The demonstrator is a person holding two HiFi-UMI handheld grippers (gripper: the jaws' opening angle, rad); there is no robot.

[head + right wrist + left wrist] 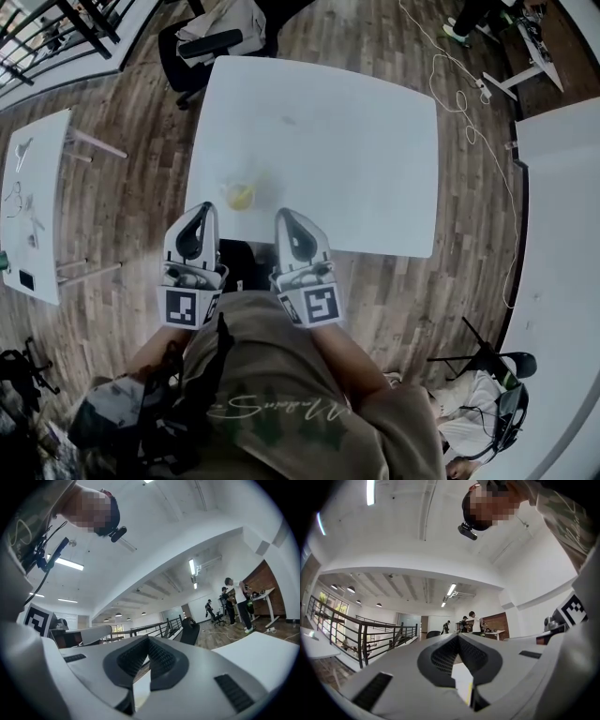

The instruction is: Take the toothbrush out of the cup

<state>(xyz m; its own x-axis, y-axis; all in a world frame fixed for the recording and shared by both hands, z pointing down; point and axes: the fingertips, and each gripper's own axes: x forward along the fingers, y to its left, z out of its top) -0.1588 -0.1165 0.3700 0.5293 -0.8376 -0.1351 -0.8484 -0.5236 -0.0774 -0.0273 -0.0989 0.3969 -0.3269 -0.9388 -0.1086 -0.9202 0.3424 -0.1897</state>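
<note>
**Both grippers shut and empty, cup just ahead**

You had the cup (241, 195) standing on the white table (375, 141), close to its near edge and toward the near left corner. In the head view it sat just beyond the two gripper tips and between them.

Your left gripper (202, 210) had its jaws together at the tips with nothing between them, and its own view looked out over the room, not at the cup. Your right gripper (284, 216) was the same, jaws closed tip to tip and holding nothing.

The hard part was the toothbrush. From the head view the cup was small and pale and showed only yellowish inside, so you could not tell handle from bristles, or which way the brush leaned. Neither gripper view caught the cup at all.

By my reckoning, a toothbrush is light, stiff and slick plastic, so it would likely slide out easily. The best hold would probably be the part of the handle standing above the rim. The cup looked light too and might tip or drag along, so steadying it with the other gripper seemed wise.
</note>
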